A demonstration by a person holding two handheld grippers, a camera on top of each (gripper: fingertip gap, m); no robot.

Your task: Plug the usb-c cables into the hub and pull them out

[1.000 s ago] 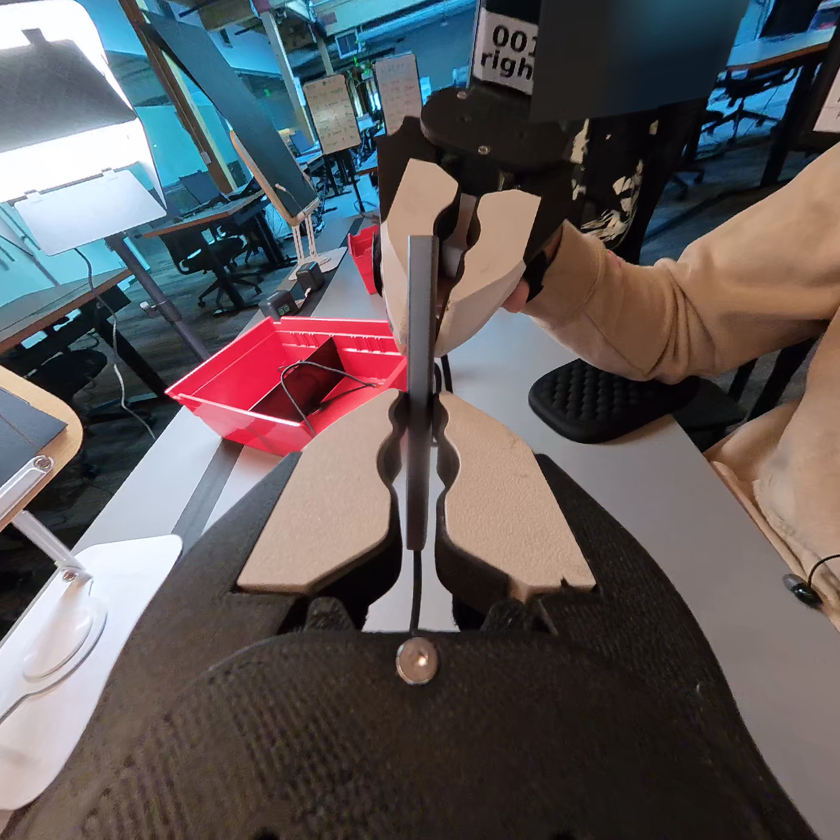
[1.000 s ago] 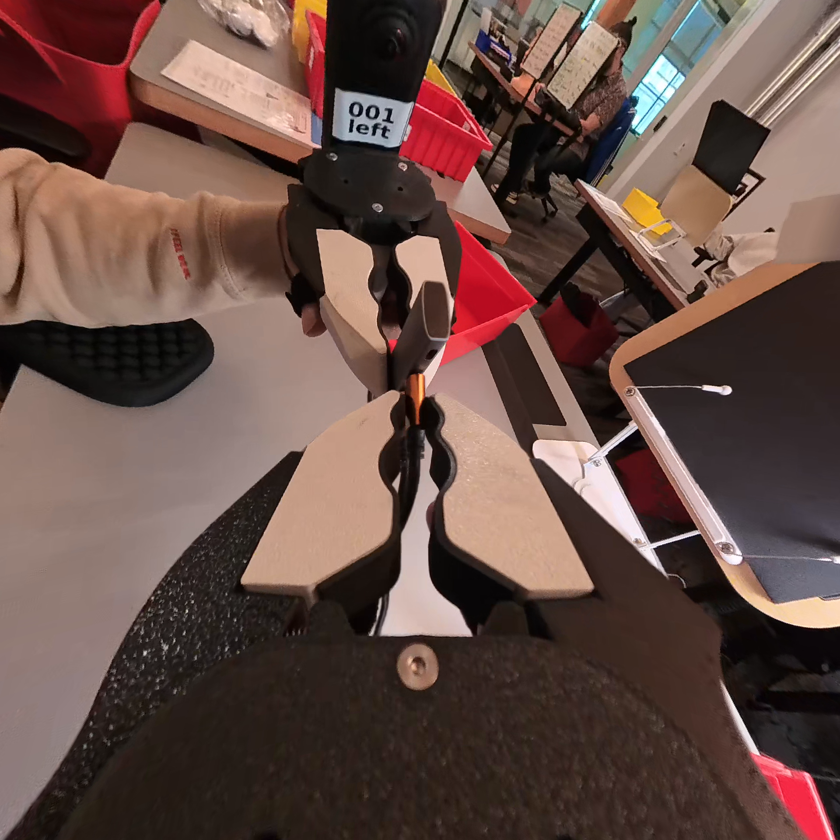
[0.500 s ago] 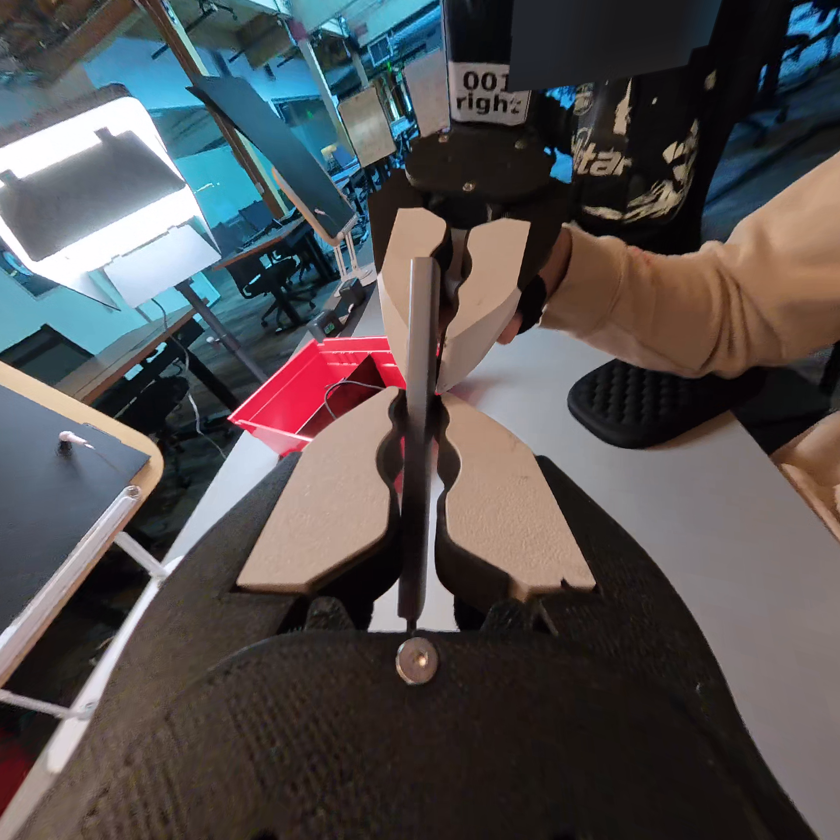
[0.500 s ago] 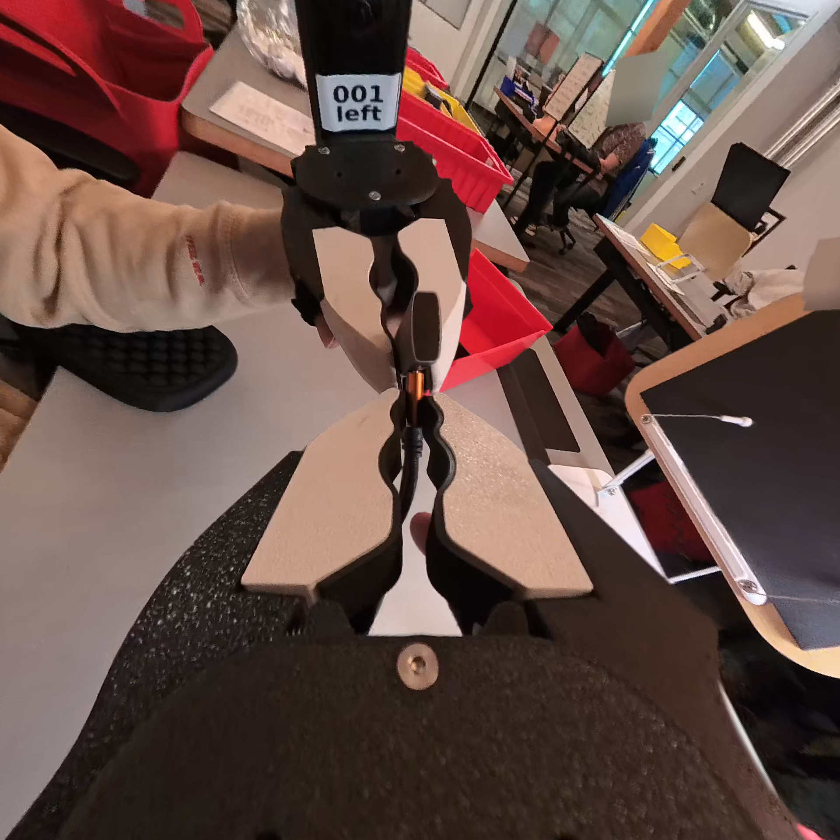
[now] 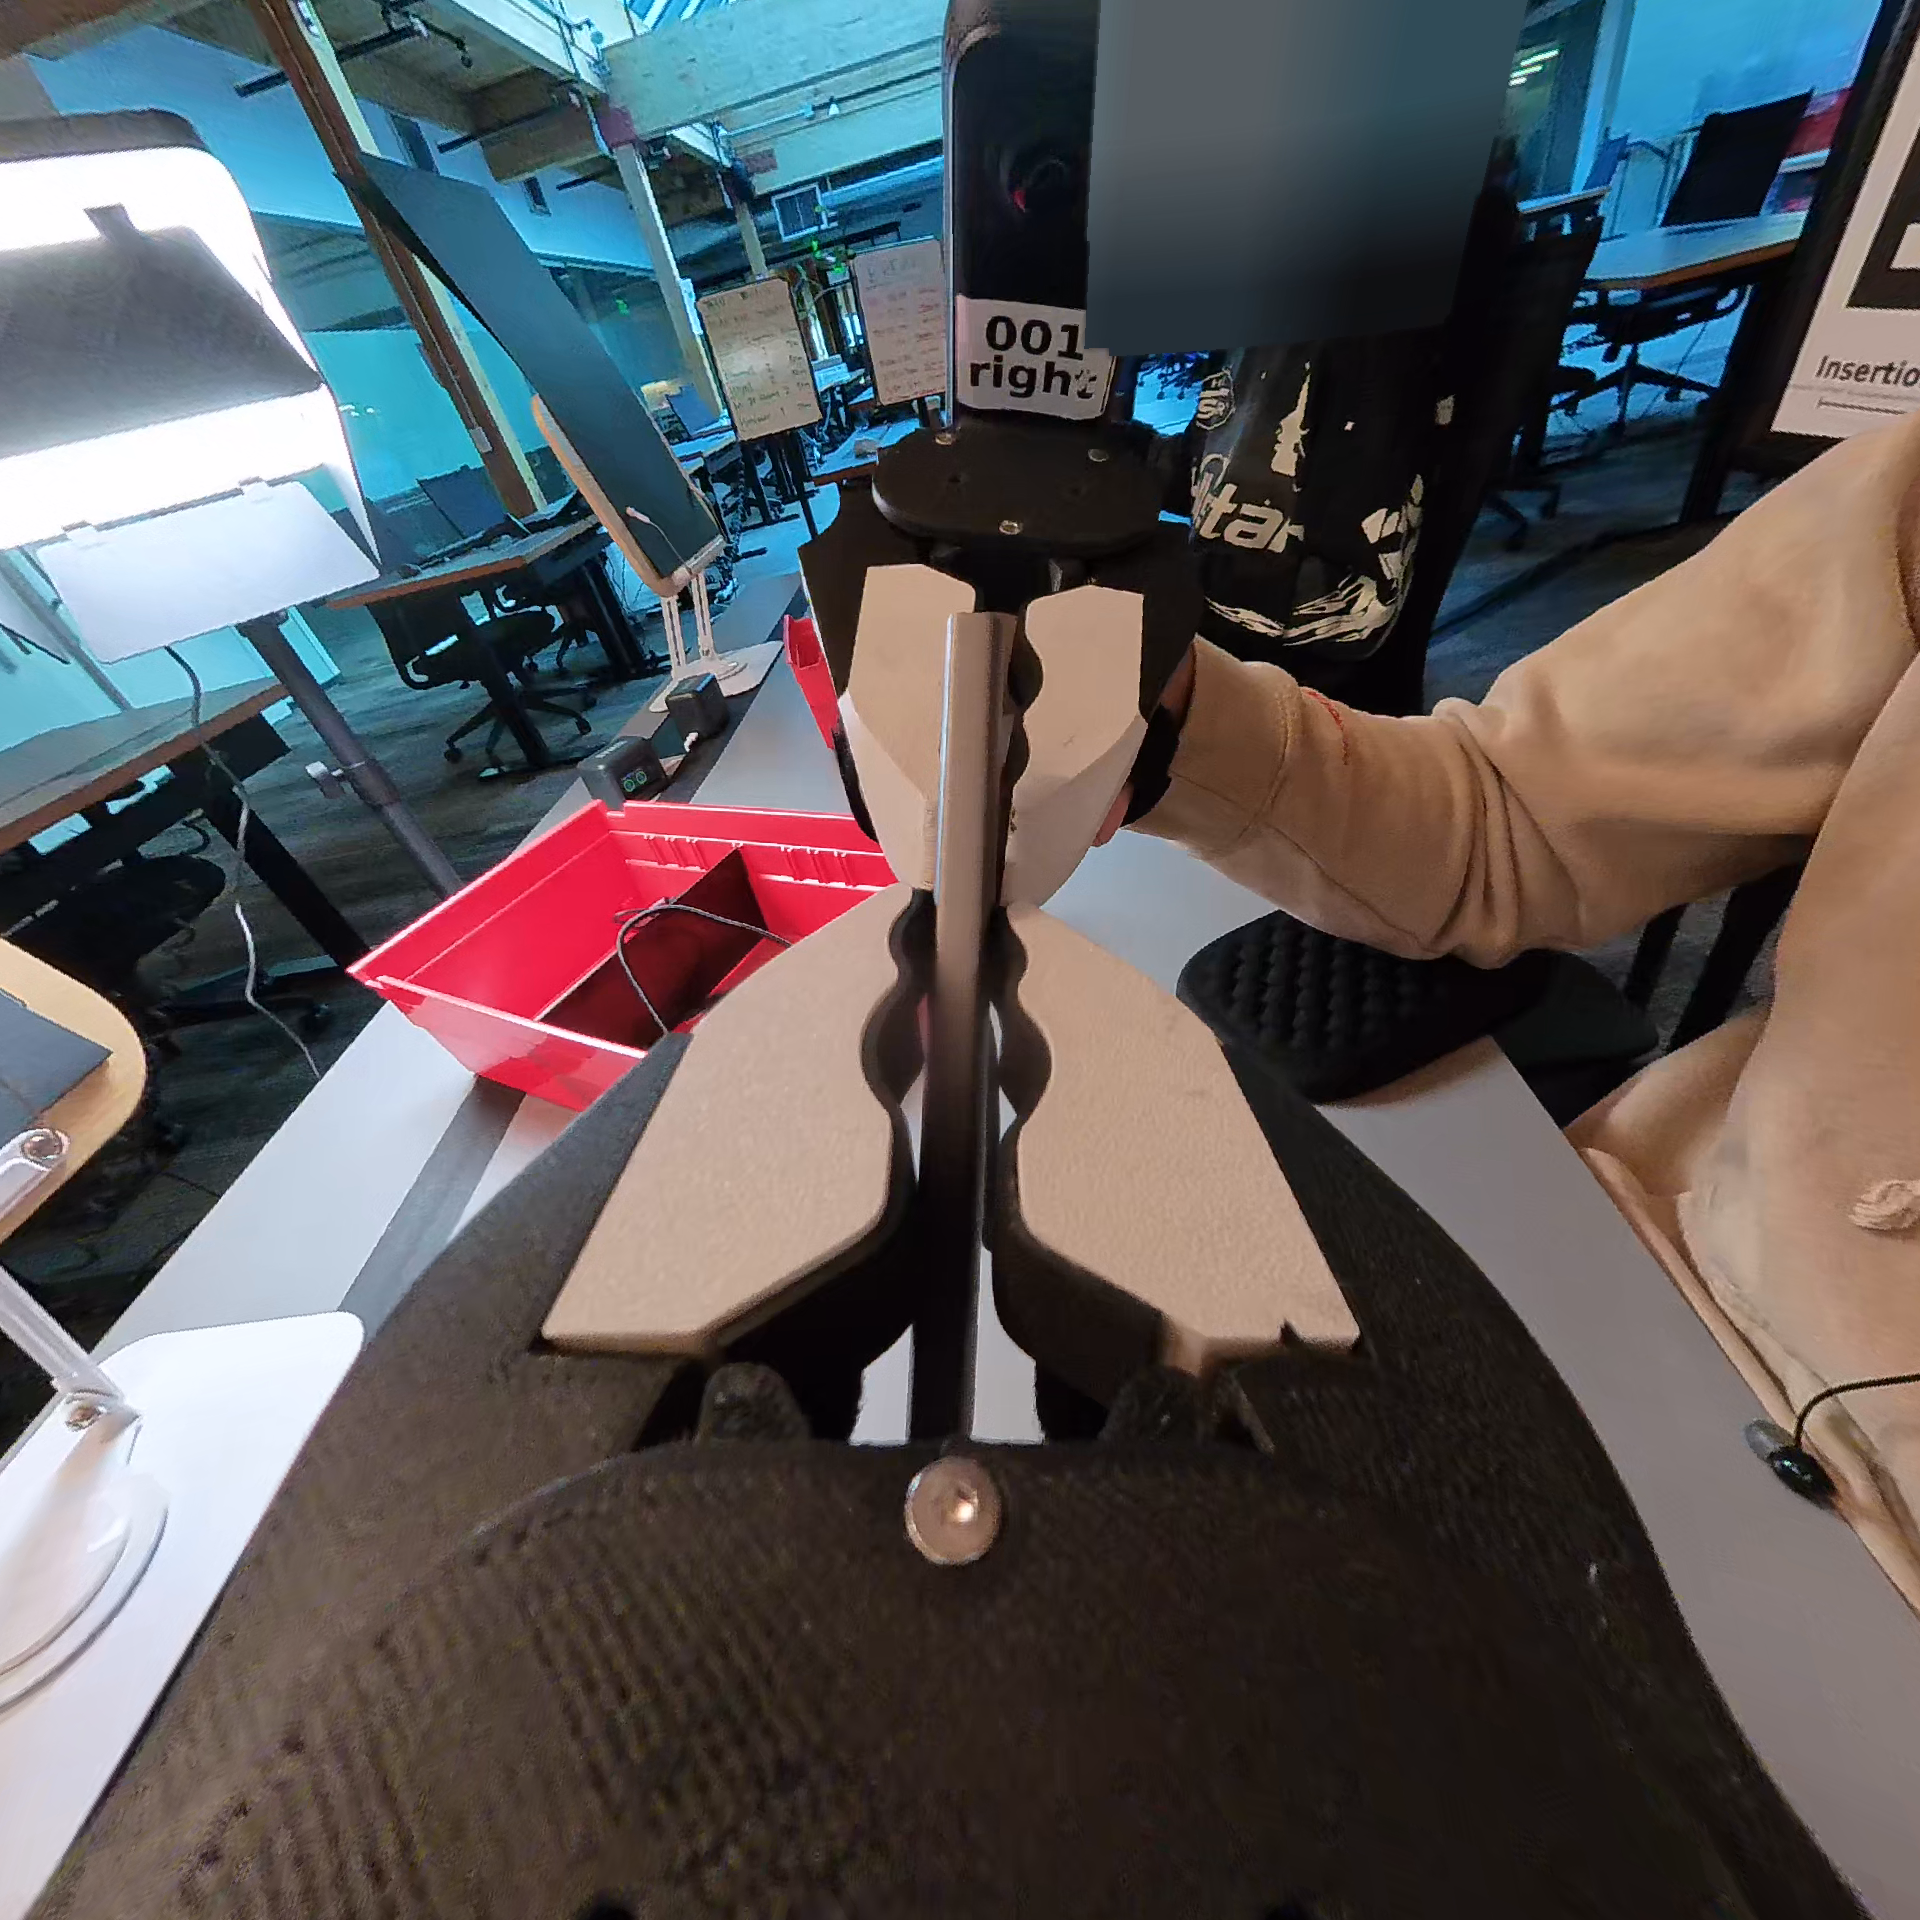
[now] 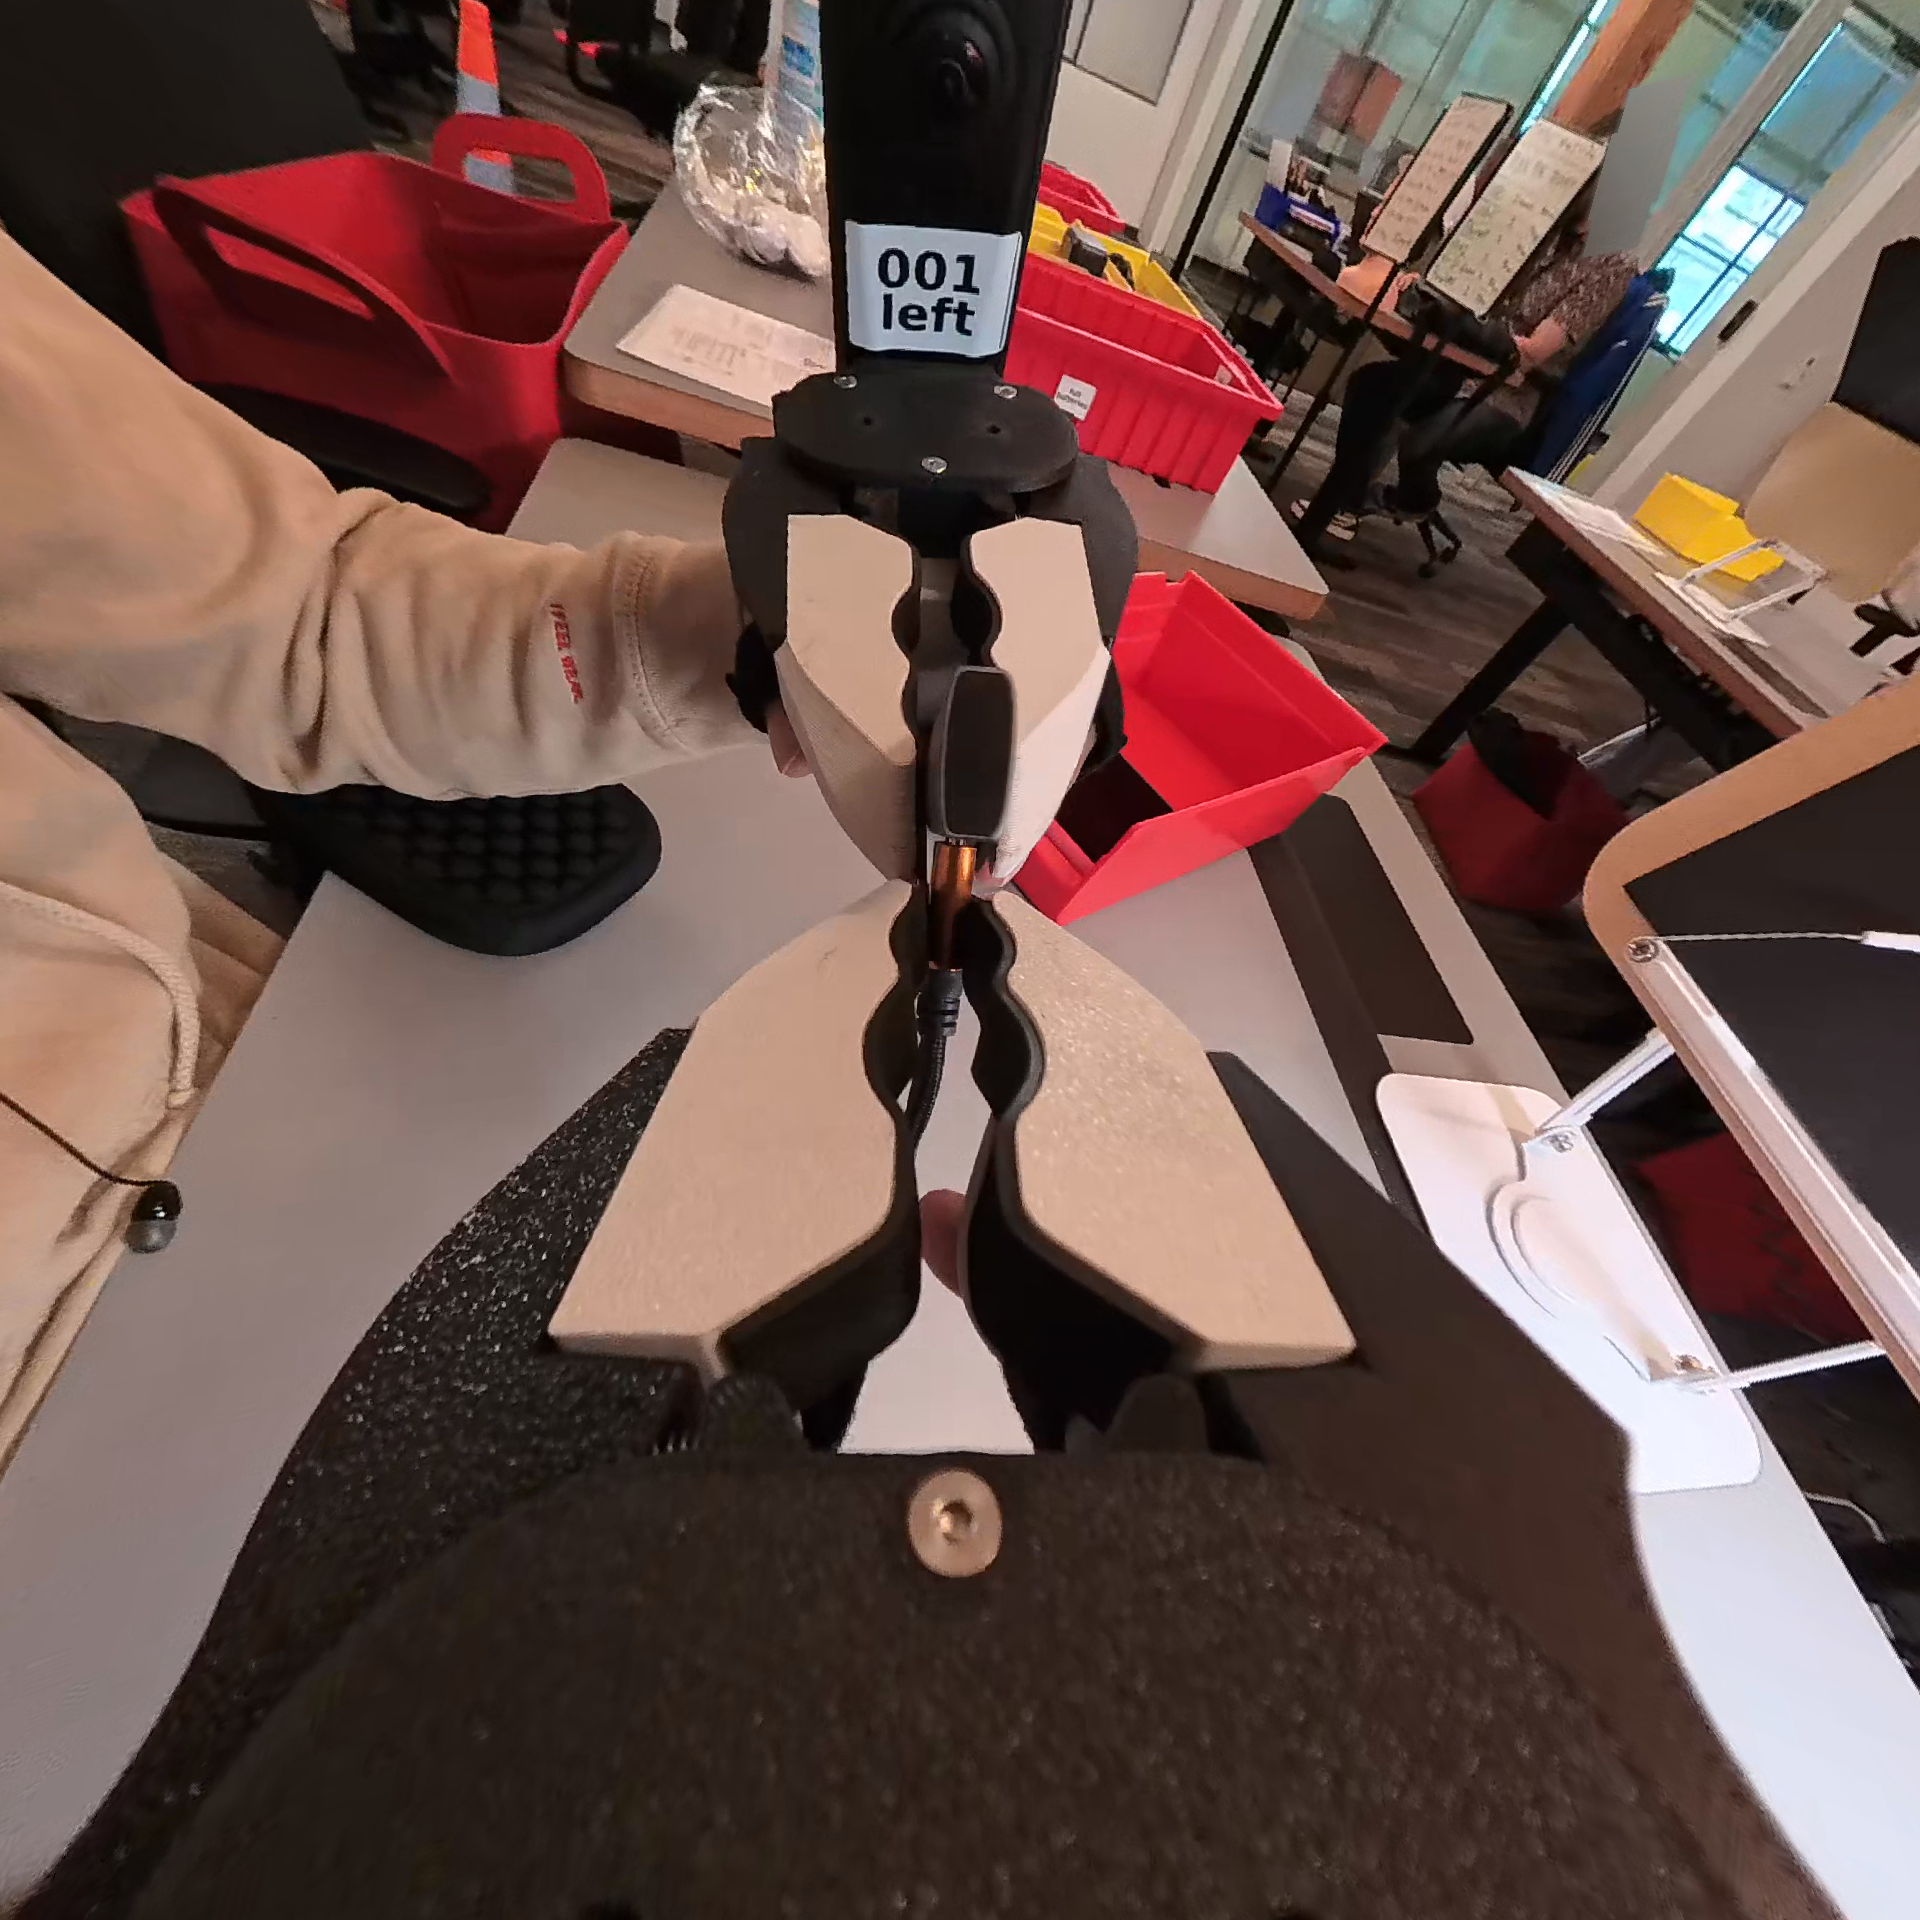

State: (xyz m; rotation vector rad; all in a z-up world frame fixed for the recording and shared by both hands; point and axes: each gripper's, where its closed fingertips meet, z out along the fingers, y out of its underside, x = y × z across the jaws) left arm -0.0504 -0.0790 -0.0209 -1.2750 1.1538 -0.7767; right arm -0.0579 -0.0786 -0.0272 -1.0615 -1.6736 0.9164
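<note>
Your views are bright and mostly sharp; a glowing softbox lamp (image 5: pixel 156 343) left of the red bin (image 5: pixel 582 966) casts light, and fisheye distortion bends edges.

right tongs (image 6: pixel 954 914) clamping orange usb-c plug (image 6: pixel 952 883), plug meeting grey hub (image 6: pixel 971 750), left tongs (image 6: pixel 940 842) pinching hub

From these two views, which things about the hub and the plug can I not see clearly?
- Port and plug tip: in the right wrist view the orange plug meets the hub between fingers; how deep it sits is hidden.
- Plug in the left wrist view: hidden behind the hub, seen edge-on.
- Other ports: none visible in either view.
- Cable: its lower run is hidden between the fingers.
</note>
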